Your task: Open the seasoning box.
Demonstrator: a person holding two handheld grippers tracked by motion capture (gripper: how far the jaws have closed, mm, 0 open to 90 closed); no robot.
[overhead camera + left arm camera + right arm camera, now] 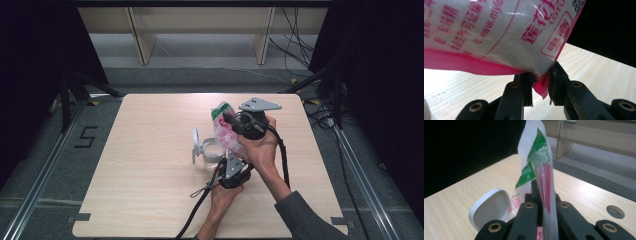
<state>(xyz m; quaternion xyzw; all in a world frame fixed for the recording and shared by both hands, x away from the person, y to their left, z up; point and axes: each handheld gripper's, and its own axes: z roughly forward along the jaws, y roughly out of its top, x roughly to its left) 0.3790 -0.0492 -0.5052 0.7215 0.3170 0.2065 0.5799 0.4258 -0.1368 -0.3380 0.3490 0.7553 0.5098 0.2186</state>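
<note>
Table point(150, 200) of pale wood carries everything, with the work gathered just right of its middle. Held above it is a pink-and-white printed bag point(223, 131), tilted, its green top toward twelve o'clock. At about nine o'clock from the bag stands a clear jar point(212, 155) with its white lid point(195, 144) flipped open. Right gripper point(231, 119), jaws fully closed, pinches the bag near its top; left gripper point(231, 159), jaws nearly closed, clamps the pink bottom corner point(541, 86). That corner hold looks thin, so a hard pull could slip it free and spill contents beside the jar.
</note>
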